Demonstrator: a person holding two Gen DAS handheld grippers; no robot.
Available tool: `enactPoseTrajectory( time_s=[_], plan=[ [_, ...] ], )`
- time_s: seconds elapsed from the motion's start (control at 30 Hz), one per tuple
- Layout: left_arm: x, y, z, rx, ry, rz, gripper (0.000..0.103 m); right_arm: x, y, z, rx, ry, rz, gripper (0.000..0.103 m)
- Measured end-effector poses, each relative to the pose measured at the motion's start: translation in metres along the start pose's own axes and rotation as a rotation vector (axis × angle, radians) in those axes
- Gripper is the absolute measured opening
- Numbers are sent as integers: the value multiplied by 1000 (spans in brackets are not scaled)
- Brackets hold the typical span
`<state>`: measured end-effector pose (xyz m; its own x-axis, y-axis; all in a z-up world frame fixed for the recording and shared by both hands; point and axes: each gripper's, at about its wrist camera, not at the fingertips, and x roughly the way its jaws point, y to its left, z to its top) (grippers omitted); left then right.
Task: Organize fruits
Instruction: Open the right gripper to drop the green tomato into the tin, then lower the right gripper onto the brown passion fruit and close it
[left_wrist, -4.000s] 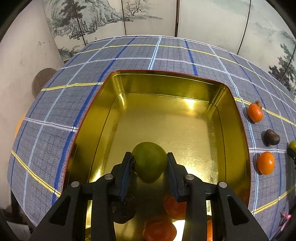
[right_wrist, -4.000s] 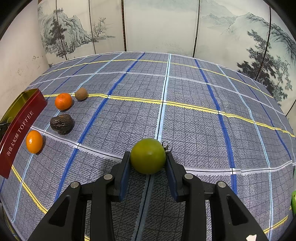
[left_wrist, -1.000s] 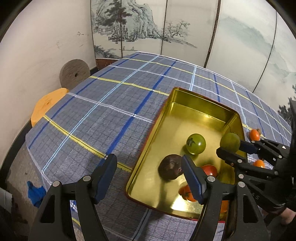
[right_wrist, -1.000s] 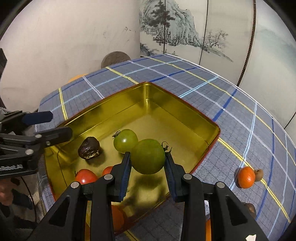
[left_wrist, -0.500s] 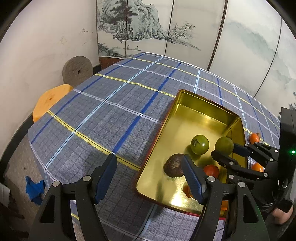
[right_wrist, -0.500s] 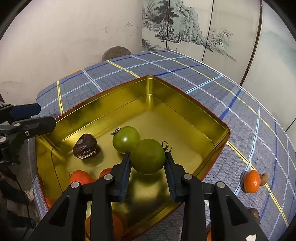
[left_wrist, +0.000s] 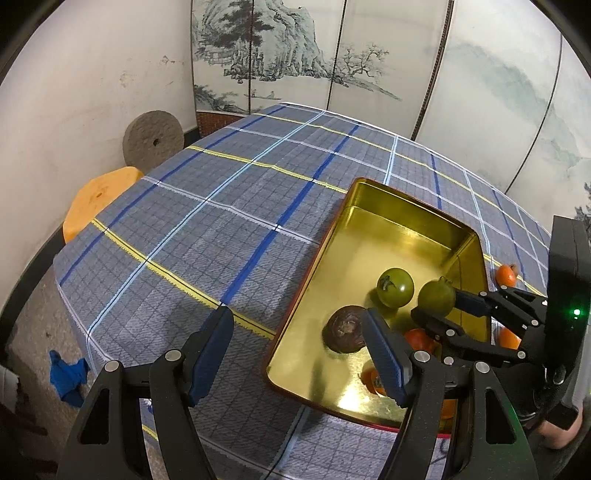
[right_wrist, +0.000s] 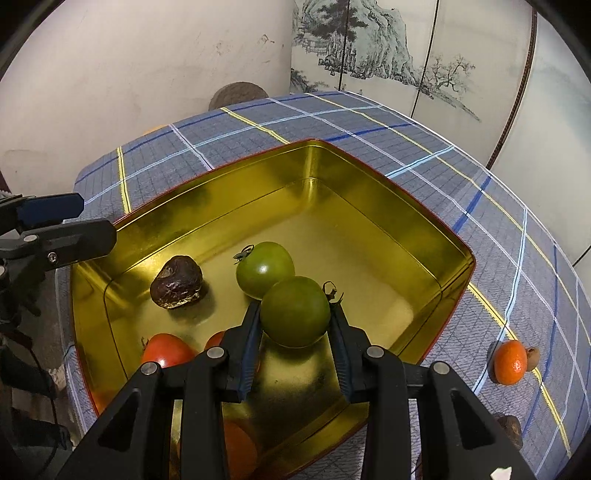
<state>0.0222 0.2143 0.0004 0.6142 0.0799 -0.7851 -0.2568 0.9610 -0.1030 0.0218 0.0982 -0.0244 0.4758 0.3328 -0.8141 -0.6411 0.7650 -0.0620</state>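
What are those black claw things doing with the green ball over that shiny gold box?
Someone is sorting fruit into the gold tin. The right gripper is squeezing a green tomato and holding it over the tin. Inside the tin there is already another green tomato, a dark wrinkly fruit and a red tomato. The left gripper is open and holds nothing. A small orange waits on the checked tablecloth beside the tin.
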Motion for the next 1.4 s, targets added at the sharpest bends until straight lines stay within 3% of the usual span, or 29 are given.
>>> enactPoseTrajectory(
  time_s=[0.1, 0.3, 0.5, 0.6, 0.77, 0.93, 1.4],
  plan=[
    [-1, -5, 1, 6, -3, -4, 72, -6, -2, -1, 9, -20, 0, 45],
    [-8, -20, 5, 34, -21, -26, 72, -37, -18, -4, 55, -88, 0, 46],
    [-7, -49, 4, 93, -20, -70, 72, -82, -70, -27, 171, -151, -91, 47],
    [-7, -65, 2, 126, -16, -96, 72, -95, -106, -47, 239, -136, -166, 48],
    [-7, -96, -2, 186, -3, -136, 72, -97, -147, -77, 321, -91, -226, 48],
    [-5, -119, -7, 234, 10, -161, 72, -87, -158, -99, 352, -55, -217, 48],
    [3, -167, -14, 323, 40, -187, 72, -50, -163, -105, 368, -33, -173, 49]
  ],
)
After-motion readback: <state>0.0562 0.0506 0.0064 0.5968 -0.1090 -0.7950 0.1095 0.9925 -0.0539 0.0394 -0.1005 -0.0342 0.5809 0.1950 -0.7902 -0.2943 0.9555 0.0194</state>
